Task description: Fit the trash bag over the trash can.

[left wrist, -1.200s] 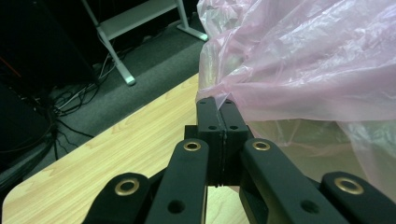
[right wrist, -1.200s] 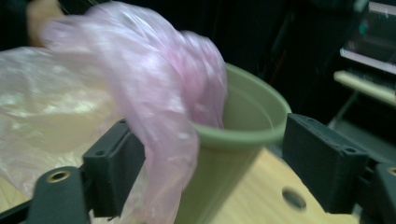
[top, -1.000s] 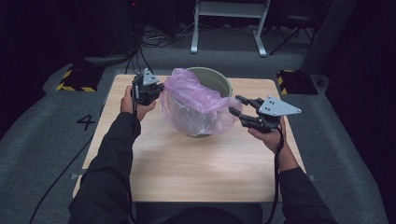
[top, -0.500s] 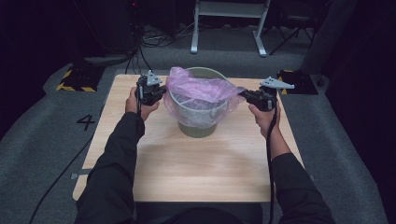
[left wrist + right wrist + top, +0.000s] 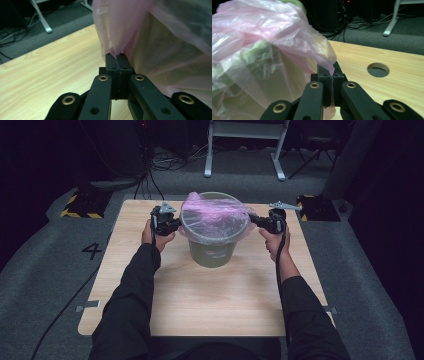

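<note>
Pink bag [image 5: 215, 215] drapes over the green bin [image 5: 212, 252] mid-table [image 5: 225, 295]; left gripper [image 5: 116, 55] and right gripper [image 5: 328, 68] each pinch its edge; hard pulling could tear the film, slip it free, or tip the bin

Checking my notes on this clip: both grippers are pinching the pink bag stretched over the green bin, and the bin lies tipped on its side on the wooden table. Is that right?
Not quite. The green bin stands upright on the wooden table, as the high view shows. The rest holds: the left gripper and the right gripper each pinch the pink bag stretched over it.
</note>
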Demonstrator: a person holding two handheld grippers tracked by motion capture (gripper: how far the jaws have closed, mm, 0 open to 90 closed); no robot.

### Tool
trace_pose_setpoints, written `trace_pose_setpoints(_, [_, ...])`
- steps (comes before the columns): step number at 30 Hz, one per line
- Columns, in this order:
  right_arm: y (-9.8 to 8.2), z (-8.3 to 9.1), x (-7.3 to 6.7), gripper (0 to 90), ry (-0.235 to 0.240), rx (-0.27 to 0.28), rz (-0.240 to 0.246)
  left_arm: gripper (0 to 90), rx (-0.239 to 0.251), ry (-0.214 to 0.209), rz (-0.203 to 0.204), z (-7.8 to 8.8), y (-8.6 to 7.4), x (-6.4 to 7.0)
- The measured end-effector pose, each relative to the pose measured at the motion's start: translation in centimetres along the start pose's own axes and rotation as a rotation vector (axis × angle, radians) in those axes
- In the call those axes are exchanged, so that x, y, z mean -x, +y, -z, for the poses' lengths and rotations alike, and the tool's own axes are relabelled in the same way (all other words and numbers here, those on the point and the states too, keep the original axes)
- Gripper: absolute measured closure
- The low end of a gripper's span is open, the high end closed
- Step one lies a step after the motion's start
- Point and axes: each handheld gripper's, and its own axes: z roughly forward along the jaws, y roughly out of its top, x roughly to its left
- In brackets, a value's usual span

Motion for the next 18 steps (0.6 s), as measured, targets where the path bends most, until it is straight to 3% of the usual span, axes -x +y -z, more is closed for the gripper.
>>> trace_pose_setpoints(6, [-0.8, 0.1, -0.2, 90.0, 0.099, -0.009, -0.024, 90.0, 0.012, -0.036, 0.0, 0.8, -0.9, 0.4])
trace_pose_setpoints(13, [-1.8, 1.5, -1.2, 90.0, 0.157, -0.01, 0.006, 90.0, 0.016, -0.061, -0.065, 2.7, -1.8, 1.7])
trace_pose_setpoints(16, [-2.4, 2.3, -1.3, 90.0, 0.174, -0.005, 0.009, 89.9, 0.027, -0.059, -0.071, 3.6, -2.3, 2.0])
trace_pose_setpoints(17, [-2.6, 2.6, -1.3, 90.0, 0.181, -0.005, 0.008, 87.7, 0.025, -0.055, -0.07, 3.8, -2.4, 2.0])
trace_pose_setpoints(18, [-2.7, 2.8, -1.2, 90.0, 0.181, -0.003, 0.017, 78.4, 0.022, -0.037, -0.065, 4.0, -2.5, 1.9])
